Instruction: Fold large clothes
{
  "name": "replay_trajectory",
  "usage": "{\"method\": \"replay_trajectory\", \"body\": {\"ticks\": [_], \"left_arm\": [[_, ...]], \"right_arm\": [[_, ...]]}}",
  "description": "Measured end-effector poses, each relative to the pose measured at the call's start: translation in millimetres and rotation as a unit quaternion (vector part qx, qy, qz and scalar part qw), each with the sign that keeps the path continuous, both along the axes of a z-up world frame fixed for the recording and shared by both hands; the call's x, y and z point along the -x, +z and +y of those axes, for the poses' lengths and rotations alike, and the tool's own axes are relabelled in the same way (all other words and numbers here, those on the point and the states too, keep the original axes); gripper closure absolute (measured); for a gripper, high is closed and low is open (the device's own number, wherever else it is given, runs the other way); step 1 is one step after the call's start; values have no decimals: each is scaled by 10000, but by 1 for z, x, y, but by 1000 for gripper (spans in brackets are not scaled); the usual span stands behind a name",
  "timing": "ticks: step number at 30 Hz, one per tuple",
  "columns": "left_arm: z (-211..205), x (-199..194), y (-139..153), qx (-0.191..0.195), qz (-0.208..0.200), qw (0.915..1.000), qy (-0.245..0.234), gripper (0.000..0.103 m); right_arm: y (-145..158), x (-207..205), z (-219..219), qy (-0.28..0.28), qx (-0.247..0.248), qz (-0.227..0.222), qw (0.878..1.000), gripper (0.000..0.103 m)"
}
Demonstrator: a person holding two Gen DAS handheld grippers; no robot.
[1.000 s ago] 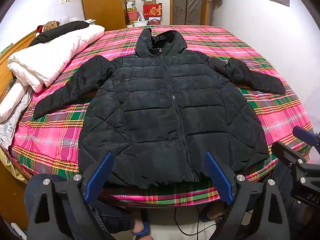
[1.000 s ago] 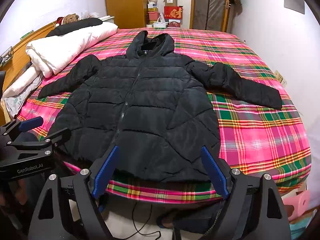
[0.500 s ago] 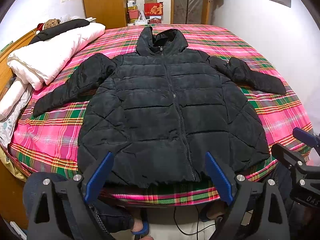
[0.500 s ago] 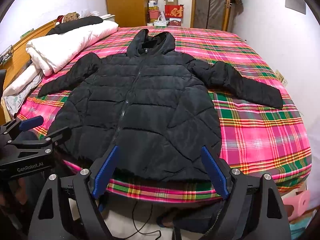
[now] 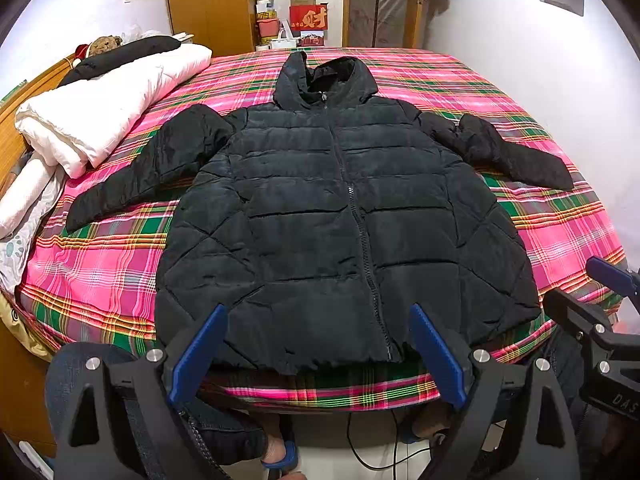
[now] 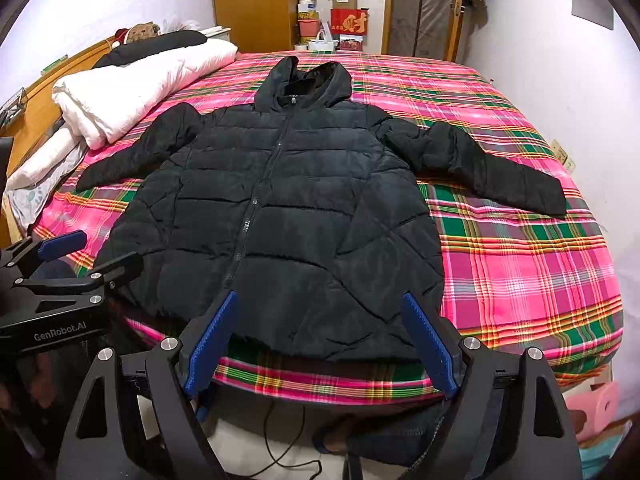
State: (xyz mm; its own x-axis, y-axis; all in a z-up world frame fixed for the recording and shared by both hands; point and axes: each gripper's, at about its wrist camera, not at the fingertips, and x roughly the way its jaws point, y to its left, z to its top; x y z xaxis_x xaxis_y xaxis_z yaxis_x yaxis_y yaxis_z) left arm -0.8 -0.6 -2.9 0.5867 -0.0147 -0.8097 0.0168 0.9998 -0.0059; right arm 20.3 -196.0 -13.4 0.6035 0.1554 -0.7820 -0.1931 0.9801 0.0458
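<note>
A black hooded puffer jacket [image 5: 328, 220] lies flat, front up and zipped, on a bed with a pink plaid sheet [image 5: 100, 272]. Both sleeves are spread out to the sides and the hood points away. It also shows in the right wrist view [image 6: 288, 216]. My left gripper [image 5: 318, 312] is open and empty, held just off the bed's near edge in front of the jacket's hem. My right gripper [image 6: 320, 300] is open and empty, in front of the hem's right half. Each gripper shows at the side of the other's view.
A rolled white duvet [image 5: 104, 108] and a black pillow [image 5: 120, 56] lie along the bed's left side by a wooden headboard. Boxes and a wardrobe stand behind the bed. A white wall runs along the right. A cable [image 5: 372, 444] lies on the floor below.
Both views have crept slightly forward toward the bed; the jacket has not moved and both grippers stay open.
</note>
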Motion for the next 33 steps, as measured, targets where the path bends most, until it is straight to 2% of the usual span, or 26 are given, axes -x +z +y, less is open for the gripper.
{"method": "replay_trajectory", "body": {"ticks": [33], "left_arm": [[6, -1, -3, 7, 13, 10000, 33, 10]], "right_arm": [[-2, -4, 6, 49, 49, 85, 9999, 20]]}}
